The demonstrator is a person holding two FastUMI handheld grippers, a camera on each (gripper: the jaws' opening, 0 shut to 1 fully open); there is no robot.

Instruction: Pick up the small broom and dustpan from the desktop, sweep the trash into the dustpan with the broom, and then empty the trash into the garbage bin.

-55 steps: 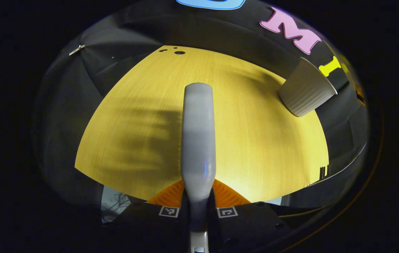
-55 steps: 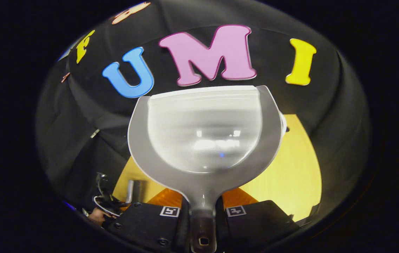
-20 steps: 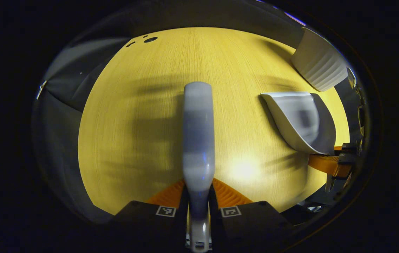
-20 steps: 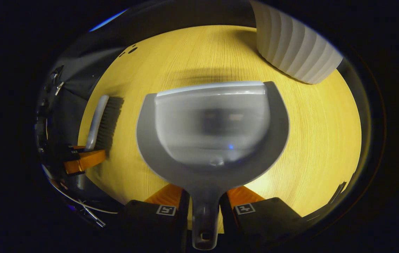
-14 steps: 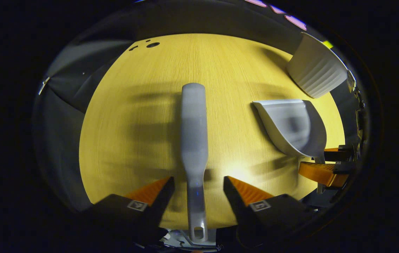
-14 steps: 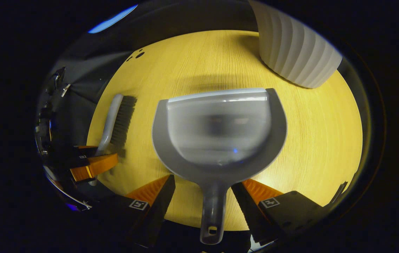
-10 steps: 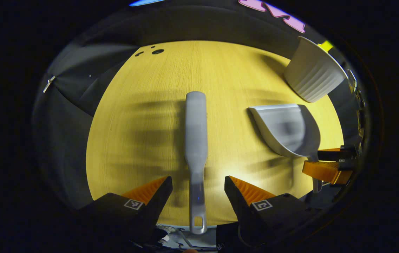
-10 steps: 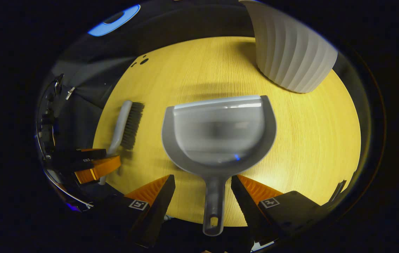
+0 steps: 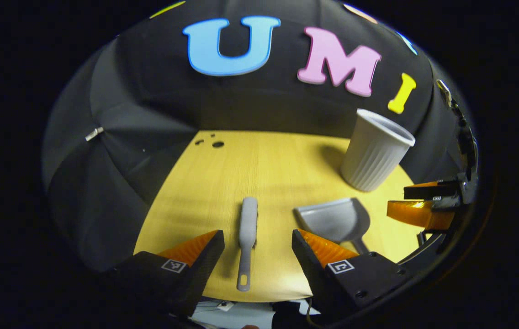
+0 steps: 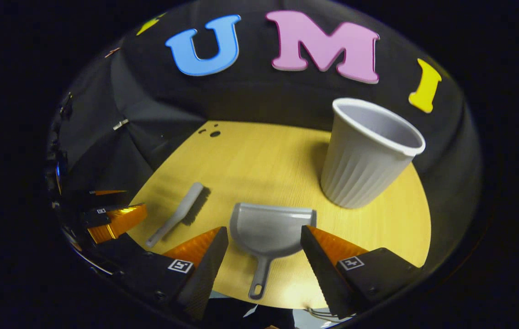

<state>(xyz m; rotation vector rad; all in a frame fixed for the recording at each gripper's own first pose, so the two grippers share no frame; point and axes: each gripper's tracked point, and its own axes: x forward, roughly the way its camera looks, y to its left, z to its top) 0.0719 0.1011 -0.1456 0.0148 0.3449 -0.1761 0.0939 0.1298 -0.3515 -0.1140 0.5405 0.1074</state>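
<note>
The left hand-held gripper [image 9: 256,246] hung with its jaws spread and empty above the broom [image 9: 246,228], which lay flat on the surface [image 9: 259,160]. The right hand-held gripper [image 10: 264,244] was likewise spread over the dustpan [image 10: 271,226], near the garbage bin [image 10: 364,155]. Both handles jutted toward the near edge, so a careless brush could likely knock either tool off, or tip the light bin.

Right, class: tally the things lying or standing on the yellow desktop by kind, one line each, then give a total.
Small broom: 1
Dustpan: 1
White ribbed garbage bin: 1
Total: 3
</note>
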